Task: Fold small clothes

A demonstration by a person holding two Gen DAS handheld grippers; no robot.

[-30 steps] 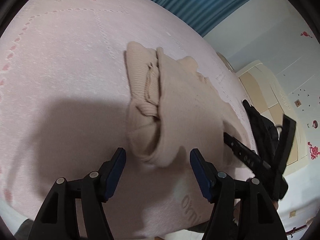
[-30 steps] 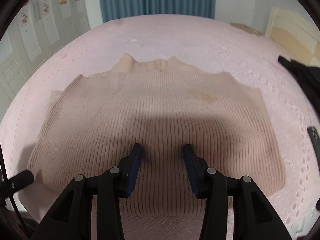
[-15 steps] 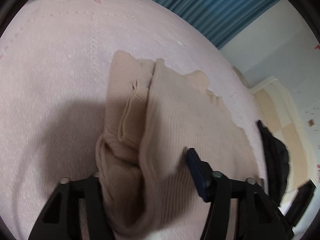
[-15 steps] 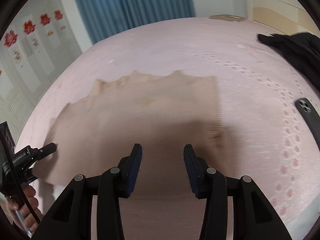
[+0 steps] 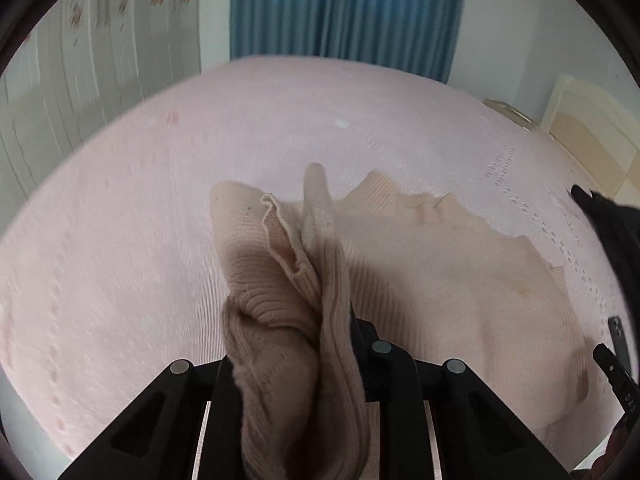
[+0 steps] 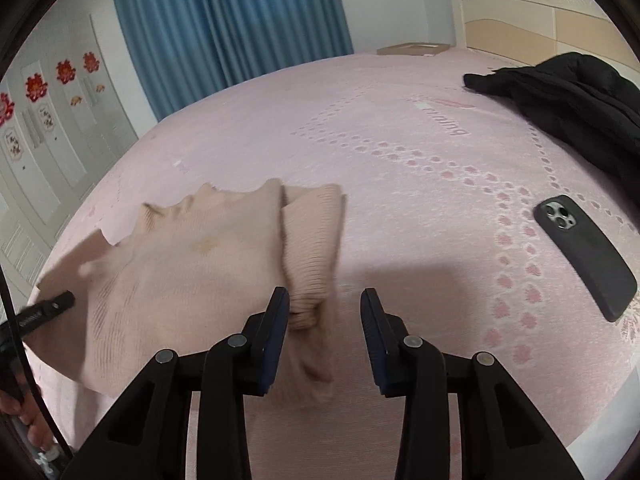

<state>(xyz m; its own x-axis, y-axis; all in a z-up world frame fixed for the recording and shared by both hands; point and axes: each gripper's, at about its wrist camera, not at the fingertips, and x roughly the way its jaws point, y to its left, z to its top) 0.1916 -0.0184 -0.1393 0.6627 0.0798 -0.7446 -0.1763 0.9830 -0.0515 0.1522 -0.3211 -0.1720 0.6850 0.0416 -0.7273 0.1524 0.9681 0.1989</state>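
Note:
A beige ribbed sweater (image 5: 440,280) lies spread on the pink bed (image 5: 120,260). My left gripper (image 5: 292,340) is closing its jaws on the sweater's bunched left edge and sleeve. The cloth is pinched between its fingers and raised off the bed, hiding the left finger. In the right wrist view the sweater (image 6: 180,272) has its right sleeve (image 6: 312,240) folded along the side. My right gripper (image 6: 324,308) straddles the sleeve's near end. Its jaws are closing, the cloth touches the left finger only, and a gap remains. The left gripper's fingertip (image 6: 56,304) shows at the sweater's far left.
A black phone (image 6: 584,256) lies on the bed to the right of my right gripper. A black garment (image 6: 560,96) is heaped at the far right near the headboard (image 6: 540,28). Blue curtains (image 6: 224,20) and white wardrobe doors stand beyond the bed.
My left gripper has closed on the sweater's left edge and lifted it while turning. My right gripper has slid from the sweater's middle to its right sleeve, and its jaws have narrowed a little.

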